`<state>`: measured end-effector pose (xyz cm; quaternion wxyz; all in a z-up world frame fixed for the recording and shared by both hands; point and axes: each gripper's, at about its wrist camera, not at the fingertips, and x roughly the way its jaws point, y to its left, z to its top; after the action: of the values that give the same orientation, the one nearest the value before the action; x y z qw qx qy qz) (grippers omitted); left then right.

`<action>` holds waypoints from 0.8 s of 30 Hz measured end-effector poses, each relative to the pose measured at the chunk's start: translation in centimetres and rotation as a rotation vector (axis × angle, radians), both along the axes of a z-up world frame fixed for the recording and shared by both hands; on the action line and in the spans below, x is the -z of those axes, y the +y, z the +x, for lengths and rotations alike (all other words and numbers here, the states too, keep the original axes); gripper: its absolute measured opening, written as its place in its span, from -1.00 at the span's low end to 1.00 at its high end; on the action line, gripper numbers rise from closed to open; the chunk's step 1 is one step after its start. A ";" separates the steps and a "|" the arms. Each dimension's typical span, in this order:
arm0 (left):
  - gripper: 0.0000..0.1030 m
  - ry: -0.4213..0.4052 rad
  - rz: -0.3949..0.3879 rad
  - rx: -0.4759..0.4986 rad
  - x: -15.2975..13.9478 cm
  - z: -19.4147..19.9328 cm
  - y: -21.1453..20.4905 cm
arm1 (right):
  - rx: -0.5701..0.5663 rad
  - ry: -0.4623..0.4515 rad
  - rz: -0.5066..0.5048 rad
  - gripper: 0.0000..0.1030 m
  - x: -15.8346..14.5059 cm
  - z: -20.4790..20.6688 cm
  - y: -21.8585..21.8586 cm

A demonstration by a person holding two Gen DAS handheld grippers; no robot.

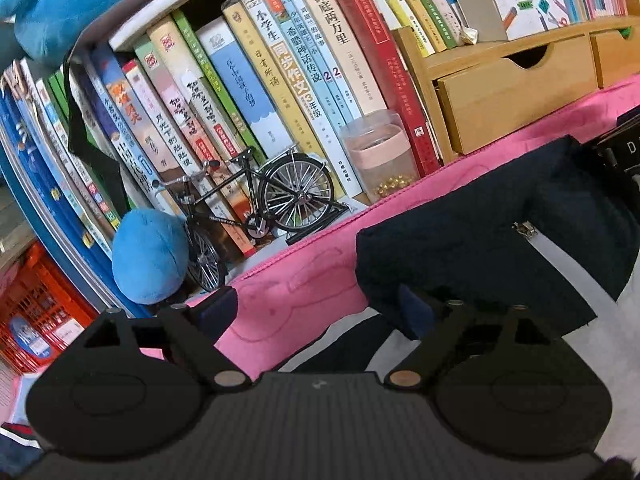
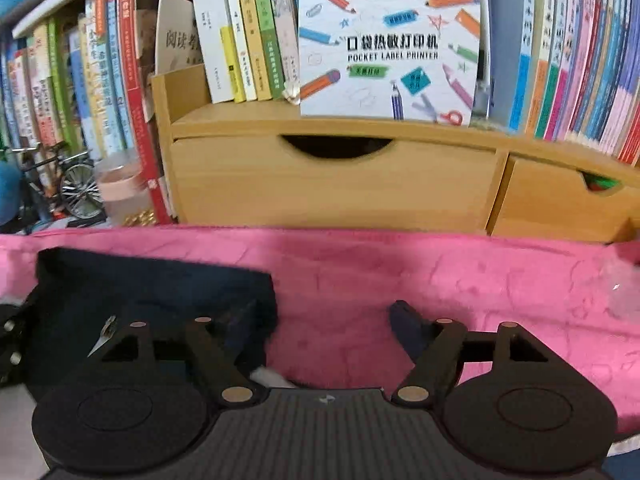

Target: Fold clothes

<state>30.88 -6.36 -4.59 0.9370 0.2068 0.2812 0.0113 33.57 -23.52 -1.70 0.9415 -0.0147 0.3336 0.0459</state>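
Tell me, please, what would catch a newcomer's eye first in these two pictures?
Probably the bright pink cloth that covers the surface, with the dark navy garment lying folded on it, a metal zipper glinting on top. Behind it stands a packed row of colourful books, with a small model bicycle and a blue plush toy in front at the left. Both the left gripper and the right gripper are open.

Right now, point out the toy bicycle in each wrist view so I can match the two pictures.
Left wrist view: the toy bicycle stands left of centre, in front of the books, beside the clear jar.
Right wrist view: the toy bicycle sits at the far left edge, partly cut off.
Shared landmark: the wooden drawer box behind the pink cloth.
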 end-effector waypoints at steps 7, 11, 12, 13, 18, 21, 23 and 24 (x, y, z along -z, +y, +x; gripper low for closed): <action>0.80 0.044 -0.119 -0.010 -0.3 0.7 1.7 | -0.122 0.017 0.015 0.27 -0.4 -3.7 1.0; 0.85 0.062 -0.162 -0.017 -0.3 0.9 2.2 | -0.149 0.022 0.023 0.31 -0.4 -4.7 0.9; 0.85 0.065 -0.171 -0.019 -0.3 1.0 2.3 | -0.114 0.018 0.025 0.39 -0.2 -3.9 0.2; 0.86 0.067 -0.174 -0.019 -0.3 1.0 2.4 | -0.079 0.014 0.027 0.62 0.0 -3.0 -0.5; 0.89 0.066 -0.166 -0.023 -0.2 0.9 2.2 | 0.027 -0.013 0.052 0.55 -1.9 -3.9 0.2; 0.90 0.085 -0.232 -0.025 -0.3 0.9 3.3 | -0.186 -0.047 0.090 0.66 -3.5 -9.1 2.8; 0.89 0.108 -0.301 -0.044 -1.0 0.2 4.7 | -0.274 0.019 0.142 0.75 -3.6 -12.2 3.8; 0.87 0.112 -0.351 -0.061 -1.6 -0.6 5.7 | -0.316 0.055 0.167 0.75 -3.6 -13.7 4.3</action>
<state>30.30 -0.67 -2.96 0.9409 0.0321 0.3365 -0.0211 19.84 -19.23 1.85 0.9110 0.0127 0.3477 0.2214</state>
